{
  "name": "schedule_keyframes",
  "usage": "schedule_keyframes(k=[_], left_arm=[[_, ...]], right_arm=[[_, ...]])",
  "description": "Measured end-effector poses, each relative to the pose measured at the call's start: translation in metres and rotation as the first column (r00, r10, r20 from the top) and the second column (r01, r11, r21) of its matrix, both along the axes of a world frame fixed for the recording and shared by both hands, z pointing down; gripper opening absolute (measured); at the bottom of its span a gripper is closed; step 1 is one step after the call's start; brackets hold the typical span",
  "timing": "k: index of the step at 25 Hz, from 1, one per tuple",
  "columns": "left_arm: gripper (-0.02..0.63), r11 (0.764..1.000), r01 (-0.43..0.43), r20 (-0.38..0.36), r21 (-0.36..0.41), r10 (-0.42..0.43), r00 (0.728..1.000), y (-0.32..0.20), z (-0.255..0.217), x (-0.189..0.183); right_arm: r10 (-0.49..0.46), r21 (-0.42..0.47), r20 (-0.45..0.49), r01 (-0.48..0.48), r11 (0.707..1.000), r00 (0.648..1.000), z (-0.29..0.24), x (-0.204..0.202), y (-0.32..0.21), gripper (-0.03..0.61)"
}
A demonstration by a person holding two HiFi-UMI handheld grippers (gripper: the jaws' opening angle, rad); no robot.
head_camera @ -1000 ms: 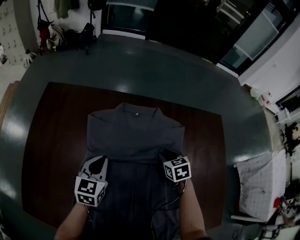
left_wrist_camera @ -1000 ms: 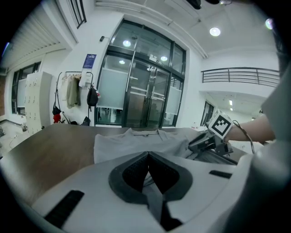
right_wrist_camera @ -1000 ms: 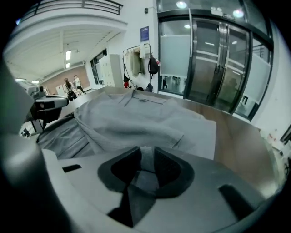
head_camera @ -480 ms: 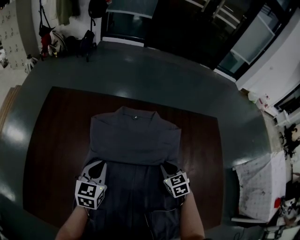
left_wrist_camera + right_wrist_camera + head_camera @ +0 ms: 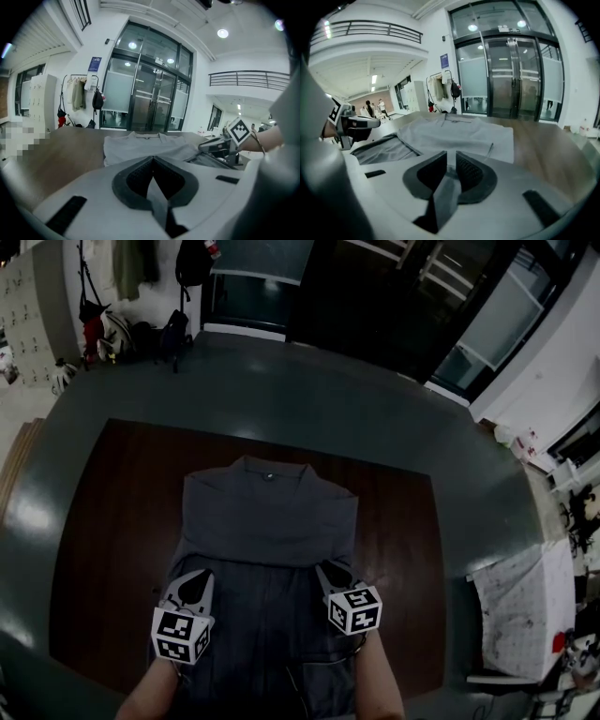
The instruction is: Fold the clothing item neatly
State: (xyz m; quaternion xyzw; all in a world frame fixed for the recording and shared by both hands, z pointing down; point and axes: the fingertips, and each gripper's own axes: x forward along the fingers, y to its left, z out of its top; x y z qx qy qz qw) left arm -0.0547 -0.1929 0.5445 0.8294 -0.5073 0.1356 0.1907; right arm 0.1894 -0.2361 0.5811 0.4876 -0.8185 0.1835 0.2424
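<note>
Your left gripper [image 5: 195,577] holds the near-left edge of the grey collared shirt [image 5: 267,517]. It points away from you and tilts gently down, with your left forearm [image 5: 150,690] coming in from the bottom of the head view. In the left gripper view its jaws [image 5: 152,161] are pressed fully together, pinching a fold of the shirt's cloth [image 5: 140,145].

Your right gripper [image 5: 328,570] mirrors it at the near-right edge and dips a little more steeply, with your right forearm [image 5: 380,681] behind it. Its jaws [image 5: 451,161] have just been closing. Only a narrow slot is left between them, and grey cloth fills it with the pads bearing on it. The two grippers sit about level with each other, one at each side edge of the shirt.

The shirt lies on the dark brown wooden table [image 5: 103,521] with its collar at the far end and its sleeves tucked in, so the far half forms a neat rectangle. The darker near half runs down between your forearms and out of frame.

A broad band of tabletop shows to the shirt's left and a narrower one to its right. A strip of wood separates the collar from the table's far edge. The dark green floor [image 5: 281,381] surrounds the table.
</note>
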Motion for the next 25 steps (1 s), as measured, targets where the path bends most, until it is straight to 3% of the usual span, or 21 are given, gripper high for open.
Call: schedule_keyframes(k=[4, 8, 12, 15, 18, 21, 25], left_arm=[[0.009, 1.0, 0.012, -0.006, 0.018, -0.012, 1.0, 0.009, -0.01, -0.001], [0.009, 0.999, 0.025, 0.008, 0.043, -0.025, 1.0, 0.02, -0.025, -0.009], [0.009, 0.996, 0.061, 0.002, 0.07, -0.061, 0.998, 0.034, -0.044, -0.023], [0.009, 0.992, 0.087, -0.006, 0.089, -0.087, 0.996, 0.052, -0.056, -0.027], [0.009, 0.985, 0.116, -0.025, 0.126, -0.114, 0.993, 0.071, -0.073, -0.027], [0.009, 0.969, 0.13, -0.04, 0.208, -0.125, 0.991, 0.093, -0.099, -0.022], [0.009, 0.943, 0.131, -0.048, 0.307, -0.123, 0.991, 0.124, -0.138, -0.012]], right_arm=[[0.029, -0.046, -0.054, -0.032, 0.998, 0.998, 0.014, -0.014, -0.017, 0.049], [0.116, -0.162, -0.103, -0.132, 0.978, 0.988, 0.035, 0.012, 0.0, 0.049], [0.179, -0.168, -0.124, -0.198, 0.966, 0.976, 0.03, 0.035, 0.027, 0.049], [0.231, -0.077, -0.021, -0.232, 0.97, 0.973, -0.004, 0.035, 0.045, 0.044], [0.238, 0.077, 0.126, -0.249, 0.966, 0.963, -0.055, 0.025, 0.062, -0.009], [0.111, 0.204, 0.275, -0.17, 0.964, 0.955, -0.106, 0.001, 0.085, -0.009], [-0.03, 0.351, 0.344, -0.099, 0.931, 0.938, -0.168, -0.018, 0.123, -0.009]])
